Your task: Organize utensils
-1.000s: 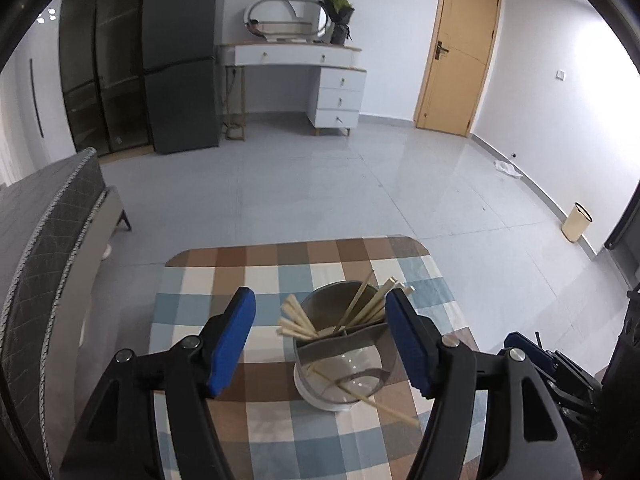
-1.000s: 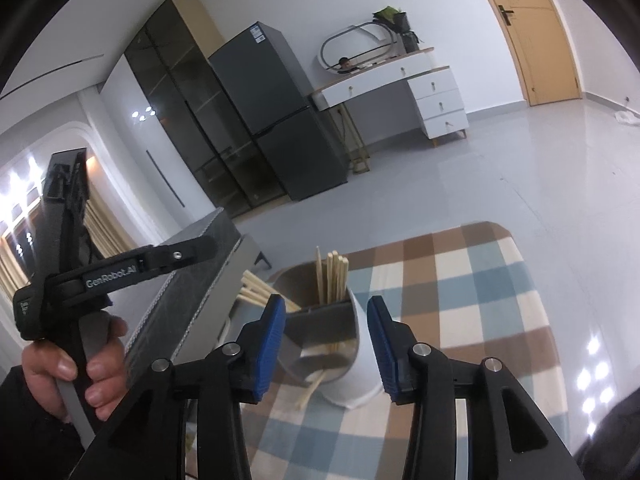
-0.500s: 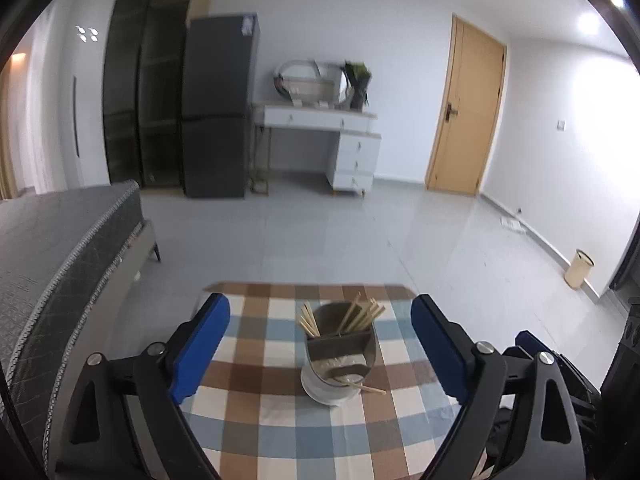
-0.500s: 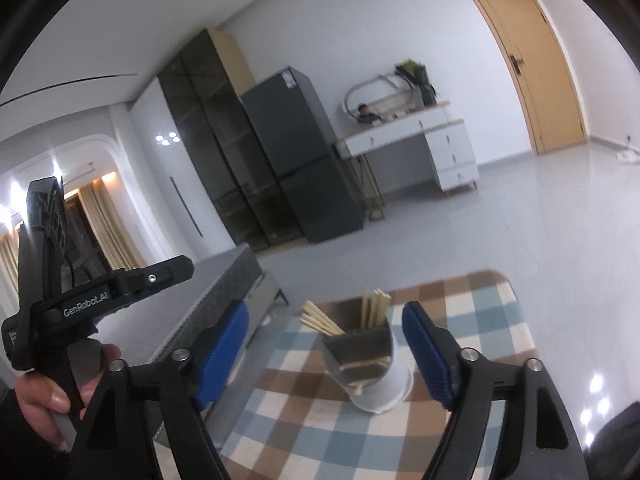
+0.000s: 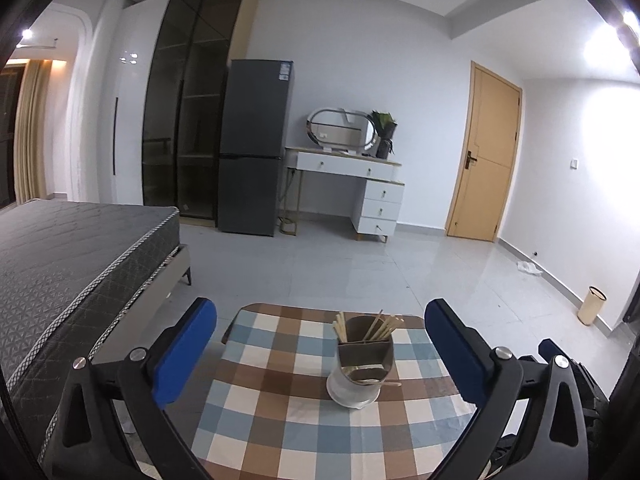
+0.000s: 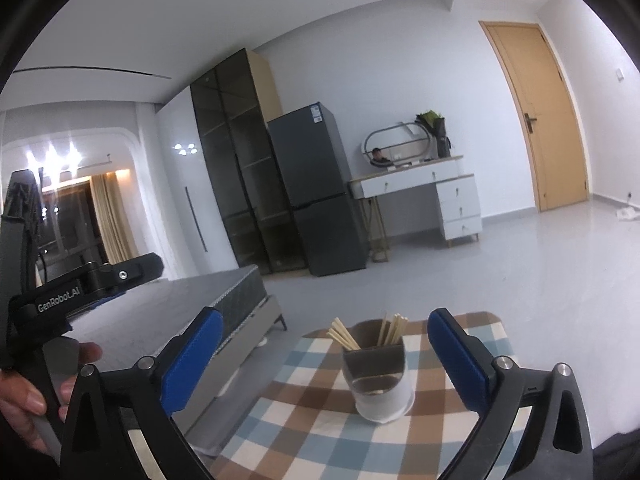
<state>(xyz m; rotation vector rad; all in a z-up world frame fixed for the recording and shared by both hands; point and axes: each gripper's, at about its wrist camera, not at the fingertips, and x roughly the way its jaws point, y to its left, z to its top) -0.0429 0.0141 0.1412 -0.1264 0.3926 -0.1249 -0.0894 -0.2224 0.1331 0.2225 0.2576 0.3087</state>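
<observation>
Chopsticks point(image 5: 382, 326) (in holder point(image 6: 378, 376)) now sit farther from both wide-open tools point(image 5: 320, 350).

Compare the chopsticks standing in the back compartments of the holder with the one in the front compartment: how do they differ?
The back chopsticks stand nearly upright in two fanned bunches, while the front chopstick lies almost flat. The back ones stick up above the rim of the holder; the front one pokes out sideways over the rim, to the right in the left wrist view. The back ones are several; in front only one shows clearly. All look like pale wood.
</observation>
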